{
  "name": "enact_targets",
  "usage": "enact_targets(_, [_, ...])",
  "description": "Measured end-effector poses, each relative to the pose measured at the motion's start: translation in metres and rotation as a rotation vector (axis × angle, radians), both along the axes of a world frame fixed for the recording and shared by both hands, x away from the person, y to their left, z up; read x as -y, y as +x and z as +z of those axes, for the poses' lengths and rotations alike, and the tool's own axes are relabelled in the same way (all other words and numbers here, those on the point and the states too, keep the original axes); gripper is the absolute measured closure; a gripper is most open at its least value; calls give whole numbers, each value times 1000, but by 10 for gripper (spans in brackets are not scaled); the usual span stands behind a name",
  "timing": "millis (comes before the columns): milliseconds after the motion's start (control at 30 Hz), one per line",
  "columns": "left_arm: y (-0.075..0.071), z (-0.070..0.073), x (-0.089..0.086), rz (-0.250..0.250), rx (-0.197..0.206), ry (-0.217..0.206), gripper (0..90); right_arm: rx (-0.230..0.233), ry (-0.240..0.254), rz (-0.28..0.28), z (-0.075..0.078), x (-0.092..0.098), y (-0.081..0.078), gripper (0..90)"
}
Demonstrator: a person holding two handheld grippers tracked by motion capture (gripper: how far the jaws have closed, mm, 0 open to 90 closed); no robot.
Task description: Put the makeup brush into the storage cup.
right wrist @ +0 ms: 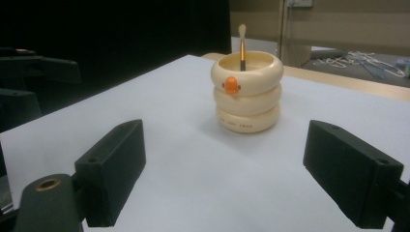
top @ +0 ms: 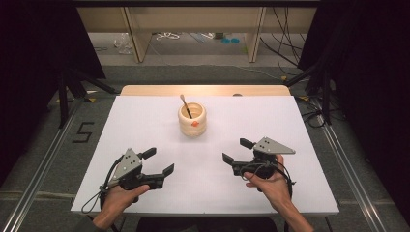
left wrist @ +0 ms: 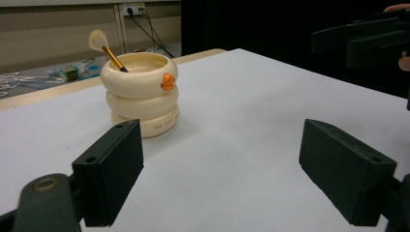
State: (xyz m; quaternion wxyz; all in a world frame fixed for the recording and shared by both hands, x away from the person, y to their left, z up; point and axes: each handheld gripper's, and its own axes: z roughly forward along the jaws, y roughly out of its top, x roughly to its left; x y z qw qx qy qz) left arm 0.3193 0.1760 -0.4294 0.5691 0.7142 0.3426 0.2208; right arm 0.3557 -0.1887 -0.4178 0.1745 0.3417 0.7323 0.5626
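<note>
Overhead, in the high view, the cream ringed holder [top: 192, 121] stands upright at centre frame on the white table [top: 145, 116], a brush [top: 186, 106] leaning inside it, bristle end up. The left gripper [top: 158, 161] sits lower left, the right gripper [top: 238, 150] lower right, both spread wide, holding nothing, well apart from the holder. In the left gripper view, the holder [left wrist: 141, 94] stands upper left beyond the spread jaws, its orange tab facing right, with the brush [left wrist: 107, 50] tilted left. In the right gripper view, the holder [right wrist: 247, 92] sits upper centre, and the brush [right wrist: 242, 46] looks near upright; jaws wide, empty.
</note>
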Motion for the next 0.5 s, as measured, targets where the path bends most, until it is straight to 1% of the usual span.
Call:
enact_targets(33, [0,0,0,1,-2,0,157,4,3,2,-1,0,-1,157])
enact_targets(67, [0,0,0,0,-2,0,157,-1,-8,-3,-1,1,-2,157])
enact_targets(133, [0,0,0,-2,0,1,157,-1,-1,0,-2,1,-4,157])
enact_targets(233, [0,0,0,-1,-1,0,157,4,-8,-3,-3,3,-7,158])
enact_targets(267, [0,0,0,-2,-1,-1,157,6,4,-3,-4,2,-7,157])
enact_targets(300, [0,0,0,-3,1,1,157,-4,-8,3,-4,4,-9,158])
enact_targets(333, [0,0,0,-2,1,2,157,6,-12,-8,-5,5,-10,158])
enact_targets(367, [0,0,0,-1,-2,1,157,-3,-7,-4,-5,5,-11,157])
enact_targets(400, [0,0,0,-1,-3,1,157,6,-2,-8,-6,5,-12,158])
enact_targets(467, [0,0,1,-2,-3,4,157,2,-14,-9,-6,7,-14,158])
enact_targets(500, [0,0,1,-2,-3,3,157,2,-11,-10,-7,7,-15,158])
